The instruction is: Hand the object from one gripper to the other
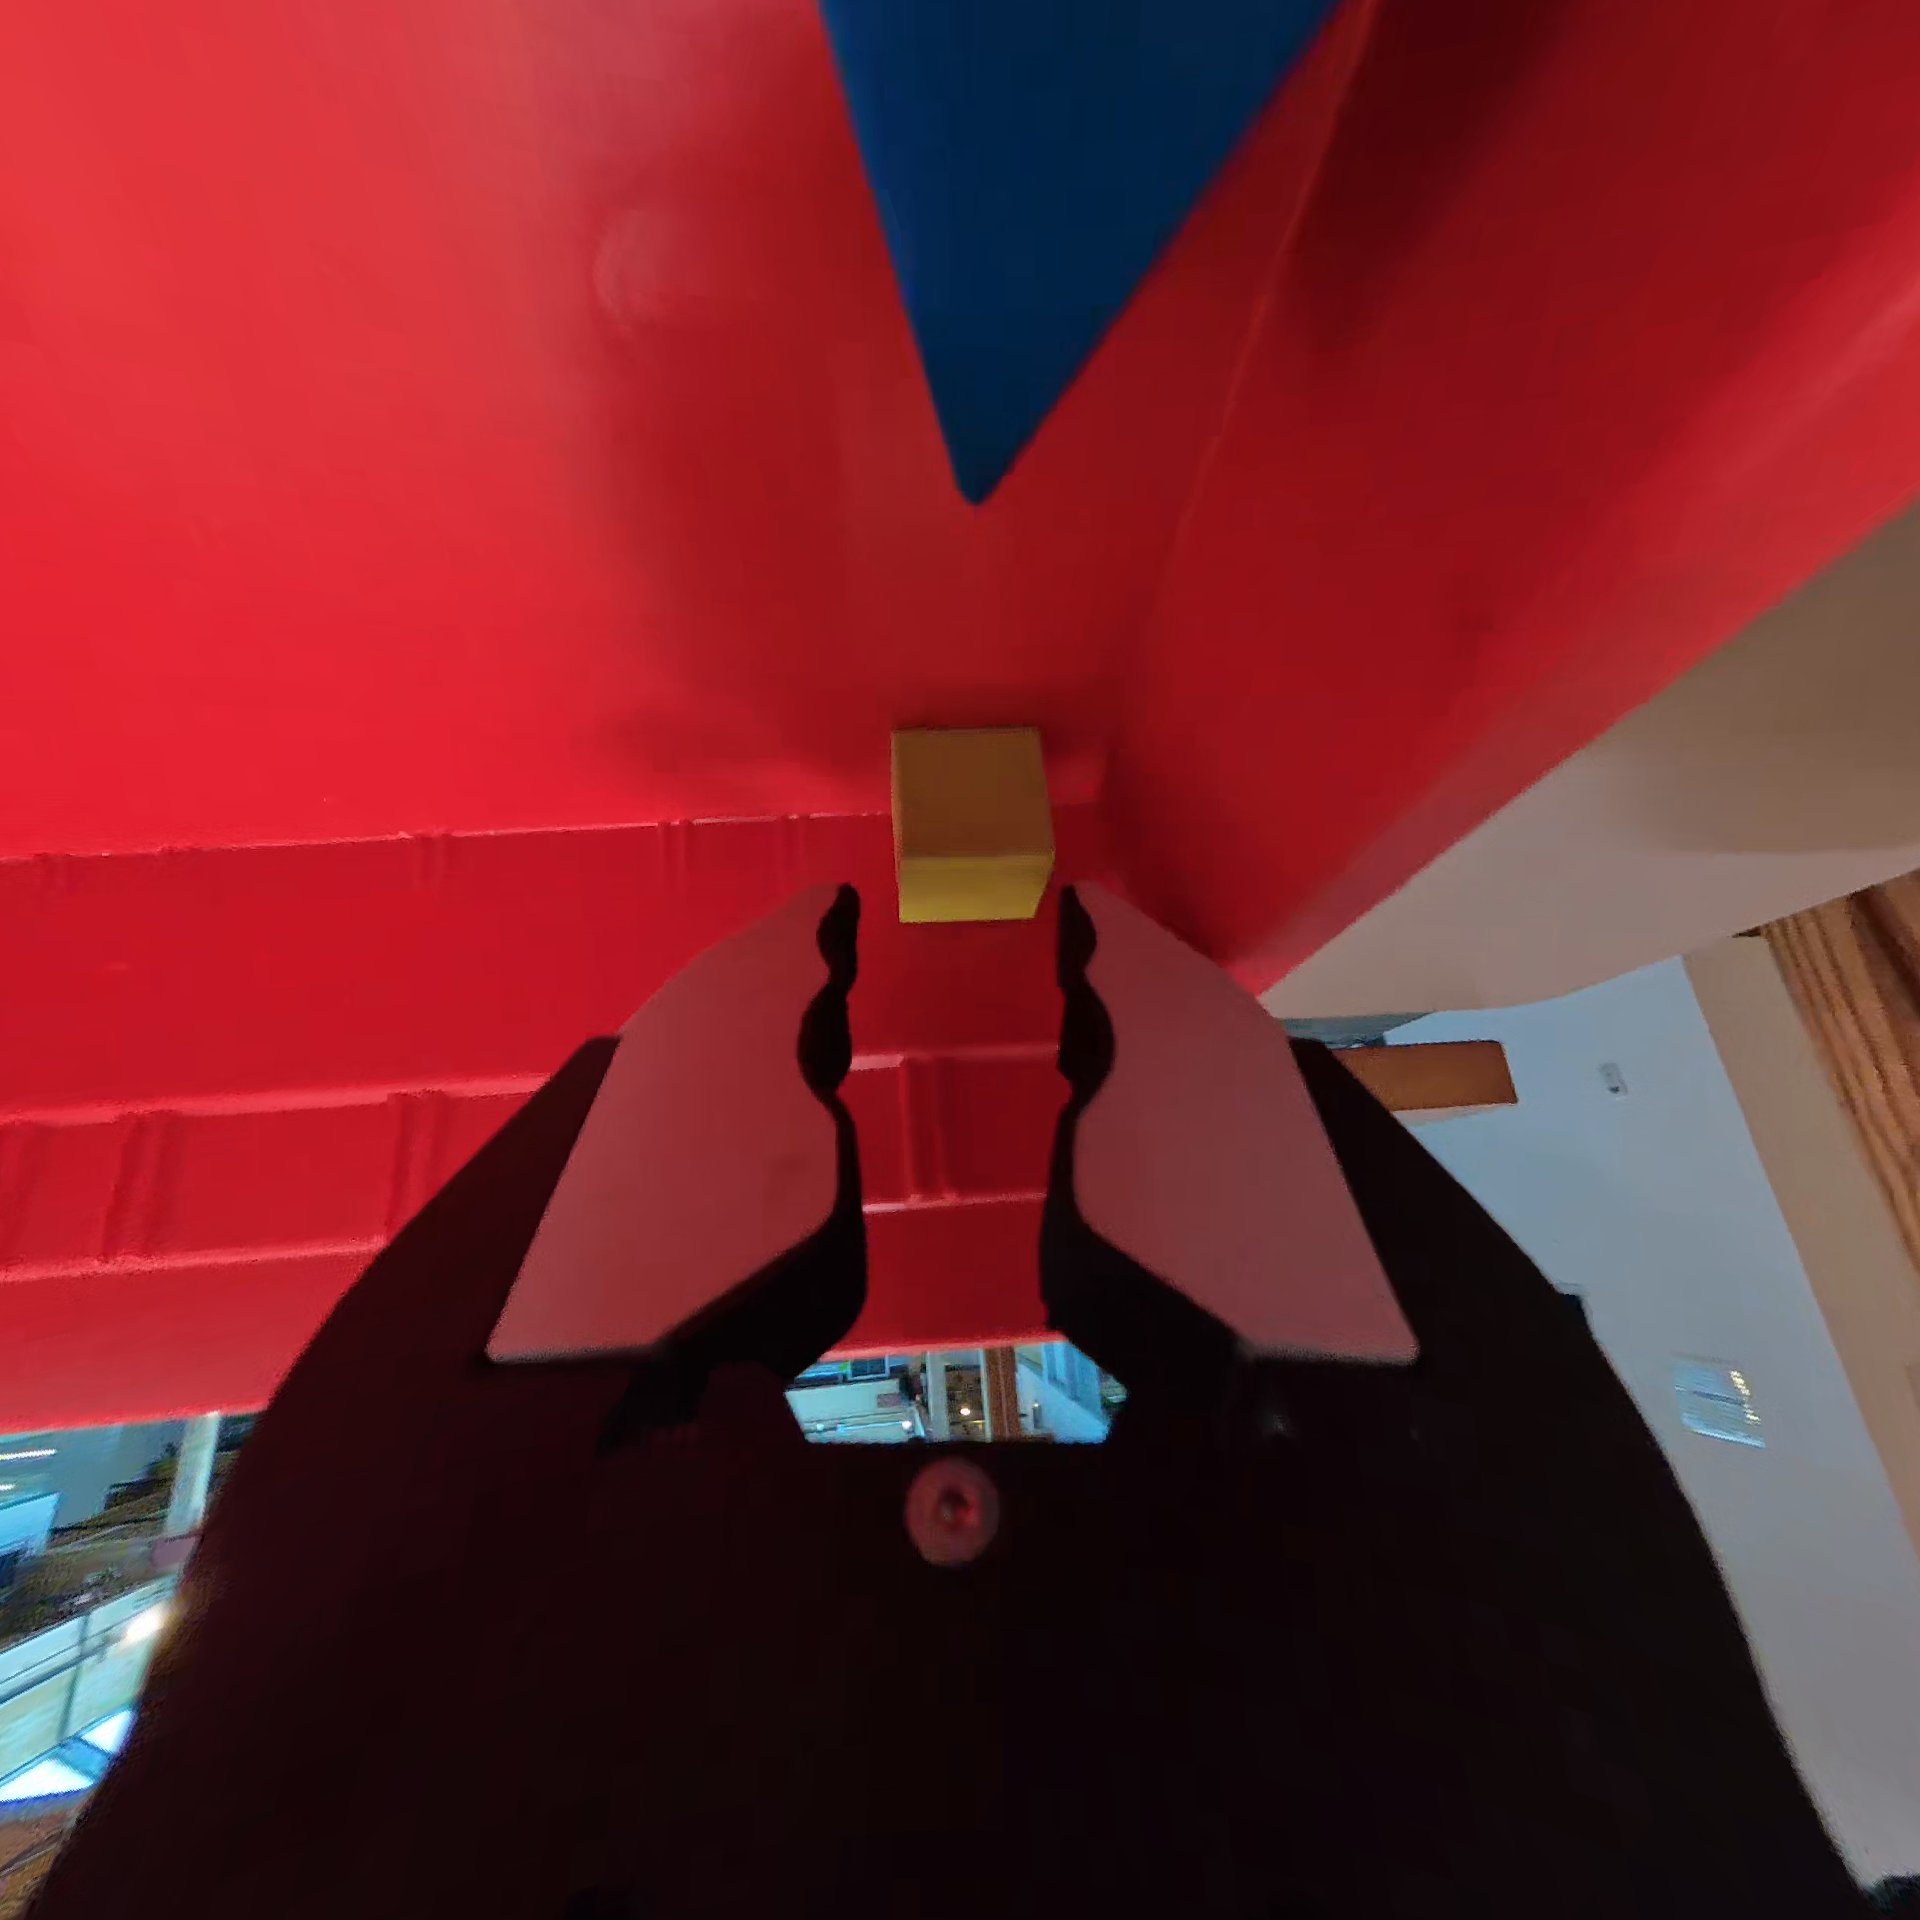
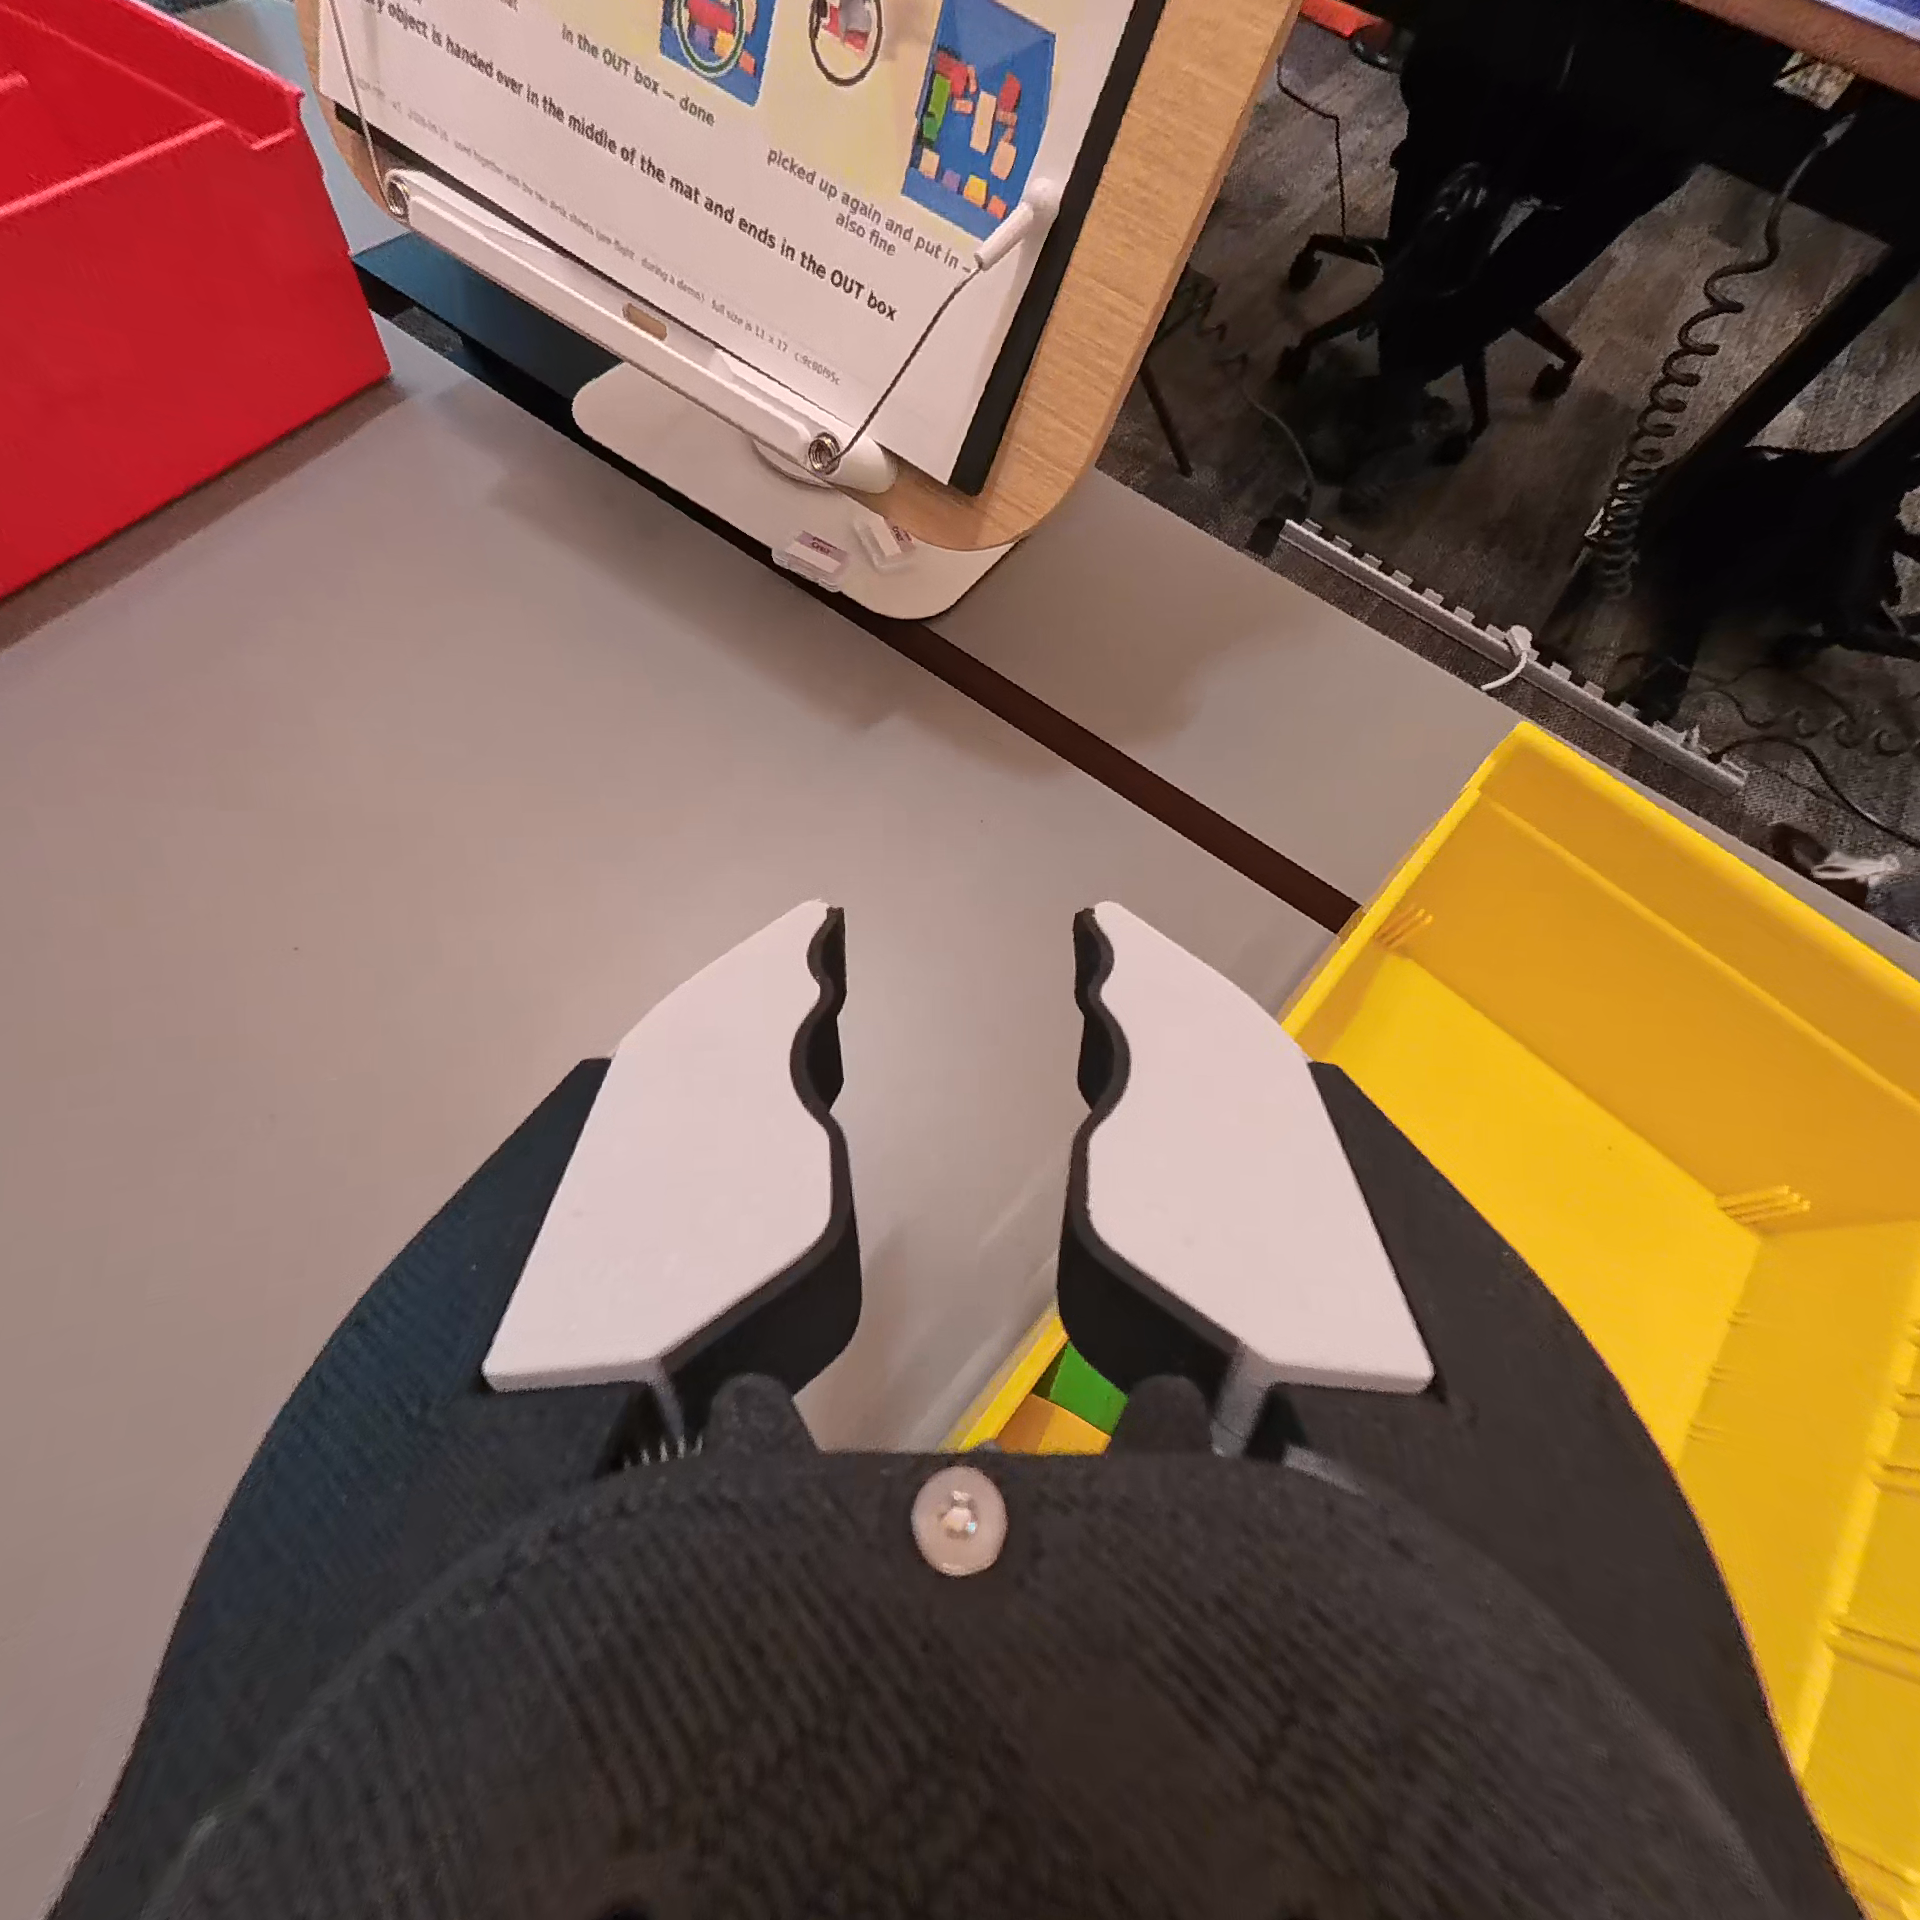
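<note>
Yellow, smooth-faced cube (image 1: 971, 826) is seen inside the ribbed red plastic bin (image 1: 416, 520), just beyond the left hand-held gripper (image 1: 961, 904) at 12 o'clock, ungrasped. Both grippers are held wide; the right hand-held gripper (image 2: 958, 925) is bare above the matte grey table (image 2: 416, 779).

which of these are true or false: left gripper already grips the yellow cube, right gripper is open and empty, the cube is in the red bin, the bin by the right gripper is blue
1. The left gripper already grips the yellow cube. False: its jaws are open and the cube lies just beyond the fingertips.
2. The right gripper is open and empty. True.
3. The cube is in the red bin. True.
4. The bin by the right gripper is blue. False: it is a yellow bin.
</note>
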The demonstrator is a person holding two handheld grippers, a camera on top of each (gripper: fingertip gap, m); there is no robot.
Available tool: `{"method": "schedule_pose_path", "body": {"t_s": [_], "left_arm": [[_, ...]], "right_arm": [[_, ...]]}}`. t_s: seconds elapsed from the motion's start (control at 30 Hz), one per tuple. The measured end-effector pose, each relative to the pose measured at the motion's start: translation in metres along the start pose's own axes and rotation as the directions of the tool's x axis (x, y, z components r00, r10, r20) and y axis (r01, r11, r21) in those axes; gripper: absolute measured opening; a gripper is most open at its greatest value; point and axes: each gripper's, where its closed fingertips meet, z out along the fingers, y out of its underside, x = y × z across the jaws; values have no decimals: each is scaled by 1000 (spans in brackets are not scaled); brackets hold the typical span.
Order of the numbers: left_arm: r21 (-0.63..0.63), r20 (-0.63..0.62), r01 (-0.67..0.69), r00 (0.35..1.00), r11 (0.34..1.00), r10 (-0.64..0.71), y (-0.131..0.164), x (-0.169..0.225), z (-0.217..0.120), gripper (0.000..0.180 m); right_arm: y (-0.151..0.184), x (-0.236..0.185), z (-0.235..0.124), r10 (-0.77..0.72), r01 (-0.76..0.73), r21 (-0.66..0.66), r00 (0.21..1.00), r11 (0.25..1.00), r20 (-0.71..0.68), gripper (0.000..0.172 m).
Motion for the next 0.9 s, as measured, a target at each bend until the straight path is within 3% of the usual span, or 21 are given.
{"method": "schedule_pose_path", "body": {"t_s": [0.03, 0.2, 0.5, 0.57, 0.67, 0.77, 0.9], "left_arm": [[4, 6, -10, 1000, 1000, 10, 1, 0, -1, 36], [-9, 61, -29, 998, 1000, 30, 3, -3, 6, 34], [8, 32, -22, 999, 1000, 22, 2, -1, 7, 26], [49, 70, 10, 997, 999, -13, 0, -8, -1, 26], [207, 176, 77, 978, 975, -115, -6, -24, -35, 26], [466, 270, 106, 928, 879, -255, -23, -33, -96, 26], [790, 327, -22, 861, 613, -390, -67, -21, -196, 26]], "right_arm": [[0, 0, 0, -2, 2, 0, 1000, 1000, -1, 43], [1, 0, 2, 4, -4, -4, 1000, 1000, 1, 43], [1, 0, 2, -5, 5, -5, 1000, 1000, 2, 44], [1, -1, 1, -3, 3, 0, 1000, 1000, 5, 43], [-3, -4, 0, -6, 6, 17, 1000, 1000, 18, 44], [-9, -11, -1, 11, -14, 55, 998, 998, 65, 46], [-30, -39, -5, 88, -129, 152, 964, 980, 251, 56]]}}
